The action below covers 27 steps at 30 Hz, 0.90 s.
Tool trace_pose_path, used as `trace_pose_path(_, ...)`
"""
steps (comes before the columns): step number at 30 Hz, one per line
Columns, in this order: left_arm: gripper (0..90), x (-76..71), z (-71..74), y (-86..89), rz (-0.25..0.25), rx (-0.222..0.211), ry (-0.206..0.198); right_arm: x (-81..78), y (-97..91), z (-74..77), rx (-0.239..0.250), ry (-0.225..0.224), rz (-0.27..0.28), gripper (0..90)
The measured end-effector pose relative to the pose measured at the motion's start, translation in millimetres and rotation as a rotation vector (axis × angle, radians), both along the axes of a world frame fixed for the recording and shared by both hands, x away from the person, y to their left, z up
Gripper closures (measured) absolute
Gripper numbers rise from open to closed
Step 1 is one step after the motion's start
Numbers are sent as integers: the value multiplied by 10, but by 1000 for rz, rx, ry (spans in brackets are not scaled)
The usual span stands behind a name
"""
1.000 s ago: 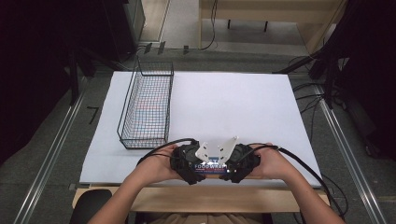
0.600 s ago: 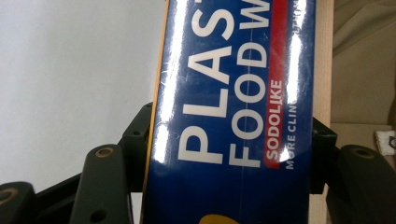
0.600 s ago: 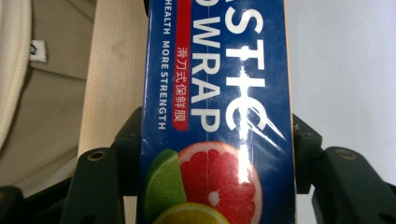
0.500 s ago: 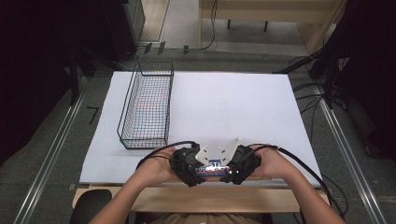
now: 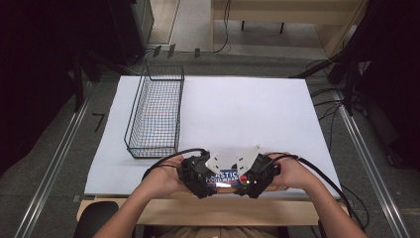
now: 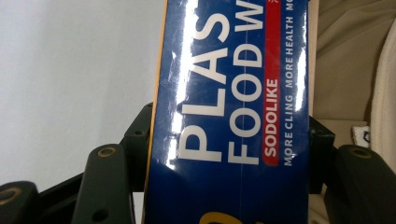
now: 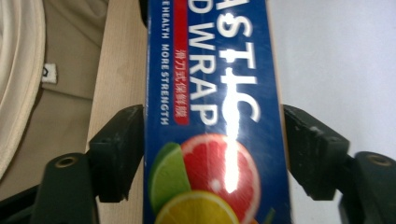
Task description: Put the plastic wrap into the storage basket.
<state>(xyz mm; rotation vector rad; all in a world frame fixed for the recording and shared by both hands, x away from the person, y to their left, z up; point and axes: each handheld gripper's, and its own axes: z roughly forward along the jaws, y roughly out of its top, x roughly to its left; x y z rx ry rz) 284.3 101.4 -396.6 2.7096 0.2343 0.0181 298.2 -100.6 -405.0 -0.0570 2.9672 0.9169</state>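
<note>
White sheeting covers the table (image 5: 257, 114); a wire basket (image 5: 154, 114) stands upper left. At bottom centre, the left gripper (image 5: 198, 174) and right gripper (image 5: 257, 174) each clamp an end of the plastic-wrap box (image 5: 224, 177), apparently sharing its length to keep it level.

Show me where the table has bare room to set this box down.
Widest free patch: the white table right of the wire basket, out to the far and right edges. A narrow strip lies left of the basket. Crowded: the near edge, where both hand-held grippers hold the plastic wrap box.
</note>
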Motion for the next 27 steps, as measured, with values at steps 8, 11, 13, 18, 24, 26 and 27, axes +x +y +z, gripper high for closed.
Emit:
trace_pose_path(8, 398, 35, 10, 60, 32, -4, 15, 56, -135, 15, 31, 15, -43, 208)
trace_pose_path(11, 398, 46, 19, 90, 37, -6, 15, 92, -200, 51, 52, 33, -52, 210)
trace_pose_path(13, 398, 58, 30, 116, 47, -12, 20, 105, -241, 76, 69, 42, -53, 209)
trace_pose_path(18, 397, 85, 60, 181, 71, -16, 19, 164, -372, 168, 120, 66, -60, 210)
trace_pose_path(24, 397, 107, 93, 252, 87, -18, 17, 212, -537, 218, 165, 46, -93, 210)
trace_pose_path(26, 397, 118, 95, 274, 96, -15, 16, 233, -584, 231, 175, 37, -111, 210)
trace_pose_path(27, 397, 125, 94, 283, 98, -16, 19, 238, -609, 238, 178, 38, -120, 210)
